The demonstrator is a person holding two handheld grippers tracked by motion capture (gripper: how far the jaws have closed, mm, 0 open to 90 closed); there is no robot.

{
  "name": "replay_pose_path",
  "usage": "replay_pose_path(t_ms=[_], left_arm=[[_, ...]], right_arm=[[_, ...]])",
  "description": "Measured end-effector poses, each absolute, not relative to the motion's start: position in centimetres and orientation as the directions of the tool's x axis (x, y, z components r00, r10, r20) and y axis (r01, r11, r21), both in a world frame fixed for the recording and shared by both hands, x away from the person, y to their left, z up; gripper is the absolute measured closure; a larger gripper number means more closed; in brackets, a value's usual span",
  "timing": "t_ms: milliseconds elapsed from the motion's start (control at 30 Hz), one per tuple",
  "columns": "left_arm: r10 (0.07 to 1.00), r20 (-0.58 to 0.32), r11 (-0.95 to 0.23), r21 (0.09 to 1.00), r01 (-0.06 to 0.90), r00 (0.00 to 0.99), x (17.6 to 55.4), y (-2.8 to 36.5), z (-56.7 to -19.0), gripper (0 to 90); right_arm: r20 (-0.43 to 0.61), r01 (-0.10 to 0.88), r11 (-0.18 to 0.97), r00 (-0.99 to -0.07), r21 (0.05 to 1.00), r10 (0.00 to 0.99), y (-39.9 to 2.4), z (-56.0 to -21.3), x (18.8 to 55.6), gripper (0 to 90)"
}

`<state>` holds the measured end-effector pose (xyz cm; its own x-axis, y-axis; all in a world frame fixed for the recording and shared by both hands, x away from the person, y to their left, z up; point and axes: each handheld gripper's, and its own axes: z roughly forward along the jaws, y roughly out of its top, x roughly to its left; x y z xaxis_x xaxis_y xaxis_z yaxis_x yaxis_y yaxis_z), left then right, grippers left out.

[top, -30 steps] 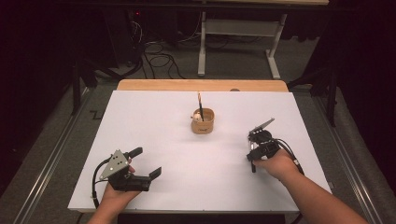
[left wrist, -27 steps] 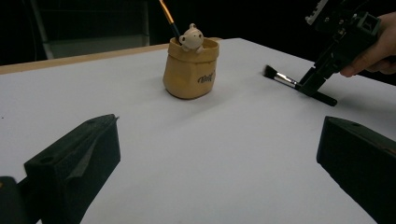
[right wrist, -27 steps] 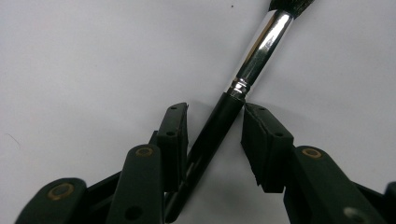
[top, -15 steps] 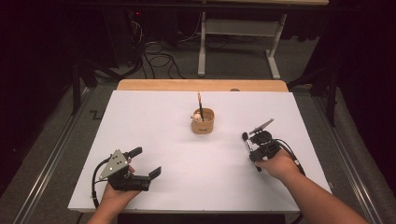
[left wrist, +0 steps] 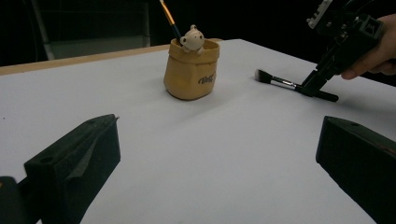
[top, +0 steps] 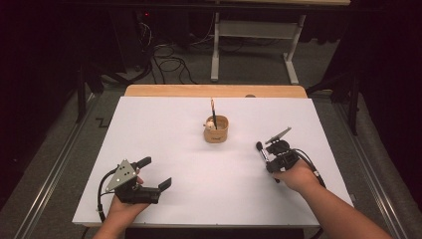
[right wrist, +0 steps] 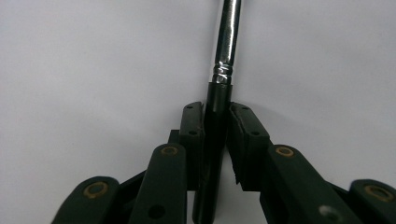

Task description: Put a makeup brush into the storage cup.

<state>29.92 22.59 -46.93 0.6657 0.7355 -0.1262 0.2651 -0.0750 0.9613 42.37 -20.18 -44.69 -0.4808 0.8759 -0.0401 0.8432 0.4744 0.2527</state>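
Right gripper view showed the right gripper [right wrist: 215, 140], jaws just closed, clamped on the makeup brush [right wrist: 219, 93] handle; brush lay flat, right of the yellow pot [top: 216, 130].

A tan pot [top: 216, 130] holding a brush [top: 213, 112] stands mid-table [top: 164, 124].

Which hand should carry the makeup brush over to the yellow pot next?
Right. Its tongs are closed on the makeup brush handle on the white table. The left tongs are open, farther from the yellow pot.
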Motion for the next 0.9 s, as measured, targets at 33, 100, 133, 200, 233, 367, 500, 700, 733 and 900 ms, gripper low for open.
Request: replay_pose_path(t_ms=[33,100,133,200,233,367,500,700,733,900], left_arm=[[0.736,-0.126,-0.075,0.961,0.265,0.666,29.92,22.58,-46.93,0.8],[0.736,-0.127,-0.074,0.961,0.265,0.665,29.92,22.58,-46.94,0.7],[0.736,-0.127,-0.073,0.961,0.265,0.665,29.93,22.58,-46.95,0.8],[0.736,-0.128,-0.073,0.962,0.265,0.665,29.92,22.59,-46.94,0.8],[0.736,-0.127,-0.073,0.962,0.264,0.665,29.92,22.59,-46.94,0.8],[0.736,-0.127,-0.072,0.962,0.263,0.665,29.91,22.62,-46.95,0.8],[0.737,-0.127,-0.07,0.963,0.262,0.664,29.89,22.63,-46.94,0.8],[0.738,-0.127,-0.07,0.963,0.262,0.663,29.9,22.63,-46.94,0.8],[0.738,-0.127,-0.07,0.962,0.262,0.663,29.9,22.64,-46.94,0.8],[0.739,-0.128,-0.067,0.963,0.26,0.662,29.88,22.68,-46.91,0.8]], right_arm=[[-0.041,0.844,0.473,-0.48,0.253,0.877,-20.22,-44.72,42.39,78.0],[-0.035,0.845,0.471,-0.478,0.252,0.877,-20.28,-44.76,42.46,78.6],[-0.035,0.845,0.472,-0.48,0.25,0.877,-20.28,-44.76,42.51,78.6],[-0.03,0.849,0.469,-0.476,0.244,0.879,-20.32,-44.76,42.61,78.6],[-0.033,0.852,0.466,-0.473,0.238,0.881,-20.29,-44.74,42.65,78.5],[-0.012,0.854,0.465,-0.476,0.232,0.88,-20.39,-44.8,42.88,78.3],[-0.013,0.854,0.471,-0.48,0.219,0.877,-20.37,-44.79,43.05,78.4],[-0.021,0.853,0.471,-0.479,0.226,0.878,-20.35,-44.8,42.92,80.2],[-0.023,0.853,0.47,-0.478,0.228,0.878,-20.32,-44.81,42.89,80.3],[-0.015,0.858,0.457,-0.467,0.235,0.884,-20.46,-44.79,42.84,80.6]])
